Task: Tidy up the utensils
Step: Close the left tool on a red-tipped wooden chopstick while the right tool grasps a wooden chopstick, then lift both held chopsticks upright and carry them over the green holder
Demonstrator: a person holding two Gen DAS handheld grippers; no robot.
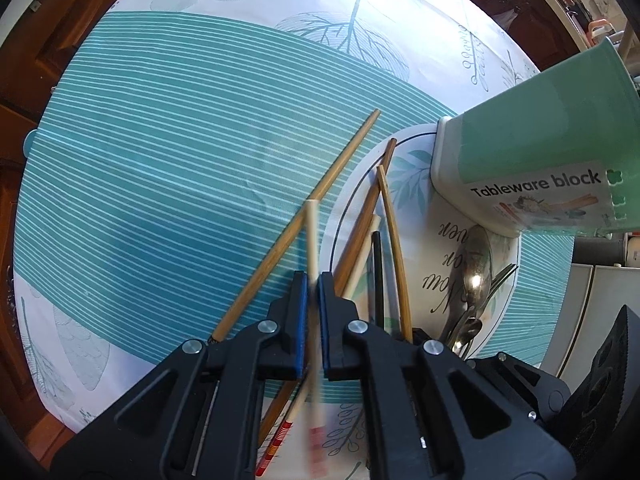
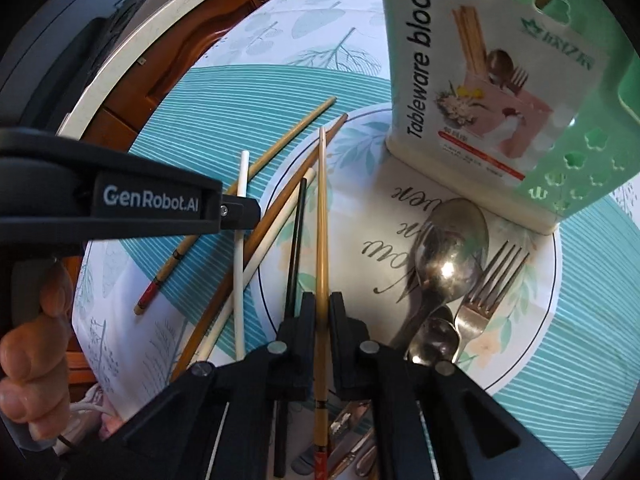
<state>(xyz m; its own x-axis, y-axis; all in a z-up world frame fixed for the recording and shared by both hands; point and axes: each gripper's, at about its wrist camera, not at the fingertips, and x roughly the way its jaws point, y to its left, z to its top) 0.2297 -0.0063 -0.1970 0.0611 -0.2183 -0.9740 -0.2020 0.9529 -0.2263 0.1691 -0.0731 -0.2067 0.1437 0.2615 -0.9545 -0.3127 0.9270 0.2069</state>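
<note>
Left wrist view: looking almost straight down on a tabletop w/ a leaf-print cloth and a teal striped mat. The left tongs are pressed together on a cream chopstick, pinched partway along its length, its plain tip pointing away from the camera and its red-patterned end trailing under the tool. It looks blurred below the grip, prob. slightly off the mat. A tan chopstick lies diagonally on the mat just beside it.

Right wrist view: the right tongs are pinching a yellow-brown chopstick that points straight ahead over a white plate. The plate carries the loose pile: a black chopstick, a dark brown one and another cream one crossing its left rim, plus a big spoon, a small spoon and a fork on the right. The other tool and the person's hand gripping its handle show at left.

A green holder labelled "Tableware block" stands on the plate's far edge, beyond the spoons – likely the target for the sticks. Each tool has one stick, so this reads as an early sorting step: most pieces are still loose. Gripping mid-length prob. keeps each stick balanced for tipping upright into the holder.
</note>
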